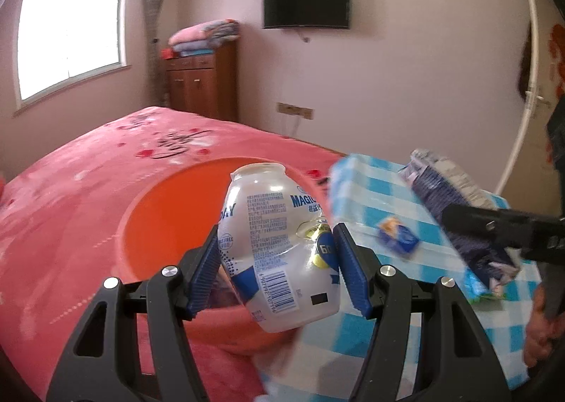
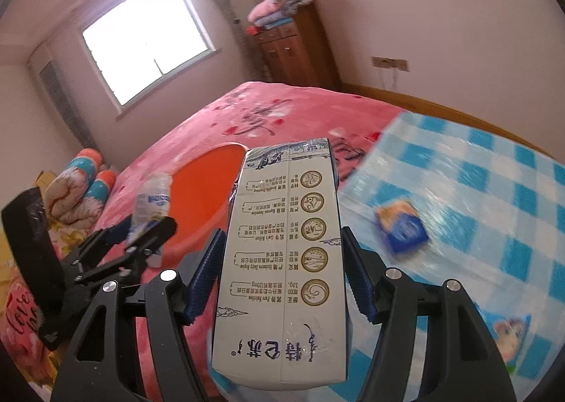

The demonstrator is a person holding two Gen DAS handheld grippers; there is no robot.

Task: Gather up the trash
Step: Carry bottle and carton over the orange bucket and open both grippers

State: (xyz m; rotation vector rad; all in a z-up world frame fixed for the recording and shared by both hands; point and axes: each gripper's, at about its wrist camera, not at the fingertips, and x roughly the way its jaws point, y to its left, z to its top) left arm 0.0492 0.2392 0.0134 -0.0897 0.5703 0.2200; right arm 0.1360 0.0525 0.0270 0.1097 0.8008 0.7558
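My left gripper (image 1: 277, 269) is shut on a small clear plastic drink bottle (image 1: 279, 246) with a blue and white label, held over the near rim of an orange basin (image 1: 169, 222) on the pink bed. My right gripper (image 2: 282, 273) is shut on a white milk carton (image 2: 282, 261) with printed text, above the edge between bed and checked cloth. In the right wrist view the left gripper (image 2: 141, 236) with its bottle (image 2: 150, 206) shows at the left, beside the basin (image 2: 201, 190). The carton (image 1: 459, 211) shows at the right of the left wrist view. A small blue packet (image 1: 399, 238) (image 2: 402, 225) lies on the cloth.
A blue and white checked cloth (image 1: 374, 190) (image 2: 476, 190) covers a surface to the right of the pink bed (image 1: 88, 190). A wooden cabinet (image 1: 203, 81) with folded blankets stands at the far wall. Pillows (image 2: 84, 186) lie at the bed's left. A person's hand (image 1: 543, 324) shows at right.
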